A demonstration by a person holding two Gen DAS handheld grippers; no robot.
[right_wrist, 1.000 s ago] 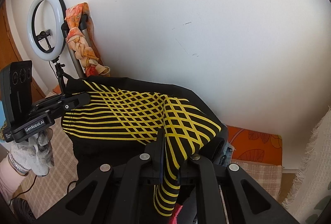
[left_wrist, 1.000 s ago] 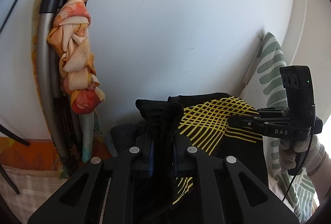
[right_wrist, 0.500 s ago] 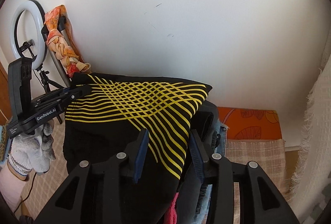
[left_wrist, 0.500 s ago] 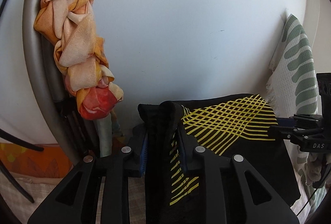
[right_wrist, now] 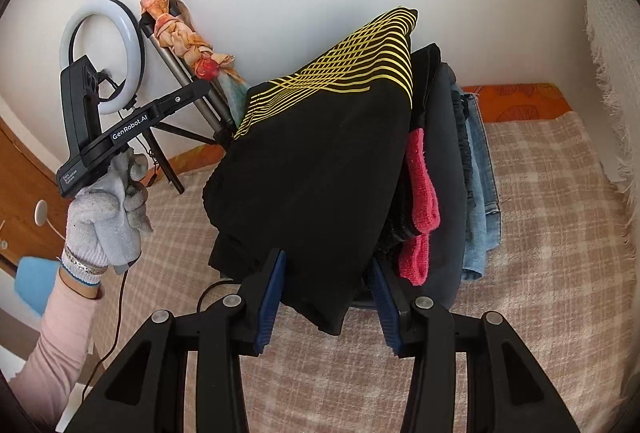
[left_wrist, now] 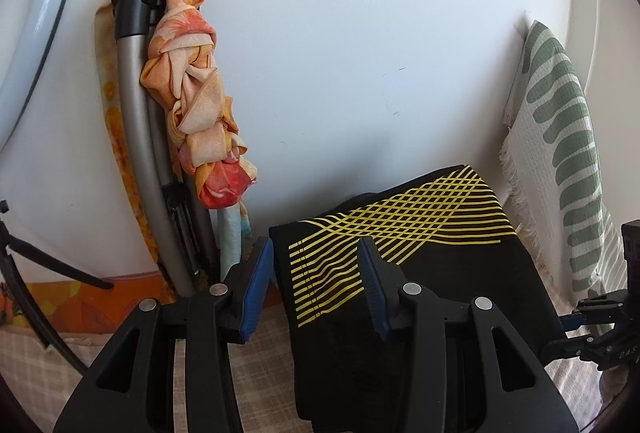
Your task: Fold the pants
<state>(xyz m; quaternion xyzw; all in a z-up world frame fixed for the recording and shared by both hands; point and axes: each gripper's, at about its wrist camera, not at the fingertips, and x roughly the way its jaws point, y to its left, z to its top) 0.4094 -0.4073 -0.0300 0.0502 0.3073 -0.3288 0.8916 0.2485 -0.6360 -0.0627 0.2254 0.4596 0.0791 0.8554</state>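
Both tongs spread: left tongs (left_wrist: 316, 273) and right tongs (right_wrist: 328, 297) each straddle an edge of the folded black pants (right_wrist: 320, 161), which top a clothes pile (right_wrist: 452, 161)

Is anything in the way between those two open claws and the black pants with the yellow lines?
Nothing visible is. The black pants lie on top of the clothes pile, and both the right gripper and left gripper have open jaws right at the fabric's edge.
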